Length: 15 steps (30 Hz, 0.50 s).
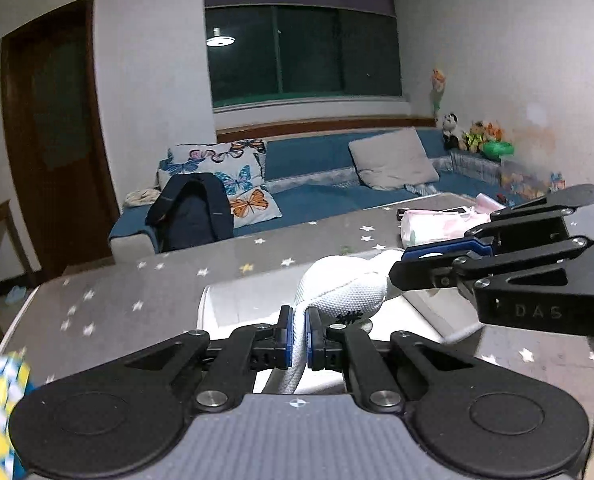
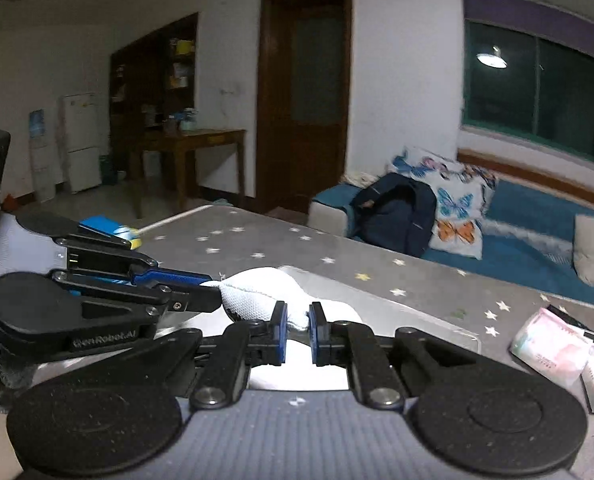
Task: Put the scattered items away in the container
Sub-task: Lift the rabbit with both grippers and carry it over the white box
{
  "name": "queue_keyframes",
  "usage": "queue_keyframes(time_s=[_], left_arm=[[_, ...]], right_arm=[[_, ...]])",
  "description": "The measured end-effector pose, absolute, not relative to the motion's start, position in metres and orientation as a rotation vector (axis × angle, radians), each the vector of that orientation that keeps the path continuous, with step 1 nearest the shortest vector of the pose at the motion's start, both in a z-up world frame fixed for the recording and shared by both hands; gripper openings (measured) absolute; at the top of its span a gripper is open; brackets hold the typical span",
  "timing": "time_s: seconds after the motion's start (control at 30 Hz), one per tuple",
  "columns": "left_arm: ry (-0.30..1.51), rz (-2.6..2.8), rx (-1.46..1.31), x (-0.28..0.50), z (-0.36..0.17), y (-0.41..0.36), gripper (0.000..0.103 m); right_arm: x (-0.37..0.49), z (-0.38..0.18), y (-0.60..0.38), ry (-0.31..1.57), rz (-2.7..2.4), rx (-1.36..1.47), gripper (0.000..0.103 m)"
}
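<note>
Both grippers are shut on one white knitted cloth (image 1: 347,286), which hangs between them above a clear white container (image 1: 233,304). My left gripper (image 1: 299,338) pinches one end of the cloth. My right gripper (image 1: 397,268) comes in from the right and pinches the other end. In the right wrist view, my right gripper (image 2: 297,332) grips the cloth (image 2: 253,296), the left gripper (image 2: 213,290) holds it from the left, and the container (image 2: 377,304) lies beneath.
The grey star-patterned table (image 1: 137,292) holds pink tissue packs (image 1: 437,226) and a phone at the right, seen also in the right wrist view (image 2: 553,344). A blue and yellow item (image 1: 1,400) lies at the table's left edge. A blue sofa (image 1: 317,196) with a backpack stands behind.
</note>
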<state>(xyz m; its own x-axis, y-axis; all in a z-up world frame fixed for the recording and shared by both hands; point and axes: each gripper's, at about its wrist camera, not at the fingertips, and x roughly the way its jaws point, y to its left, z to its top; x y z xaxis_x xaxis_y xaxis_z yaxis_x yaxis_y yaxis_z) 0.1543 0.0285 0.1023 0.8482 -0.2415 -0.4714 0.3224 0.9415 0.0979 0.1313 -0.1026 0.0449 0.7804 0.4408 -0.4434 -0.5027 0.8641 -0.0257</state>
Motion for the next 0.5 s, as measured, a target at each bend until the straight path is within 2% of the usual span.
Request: queue_keyframes(time_s=[0.3,0.5], left_arm=[[0.658,-0.312,0.202,0.261,0.060,0.006,0.007],[0.739,-0.287,0.198,0.297,0.034,0.003,0.012]], right_arm=[[0.235,0.002,-0.118,0.652,0.447,-0.062,0.010],[0.283,-0.030,-0.119,0.767,0.403,-0.023,0.010]])
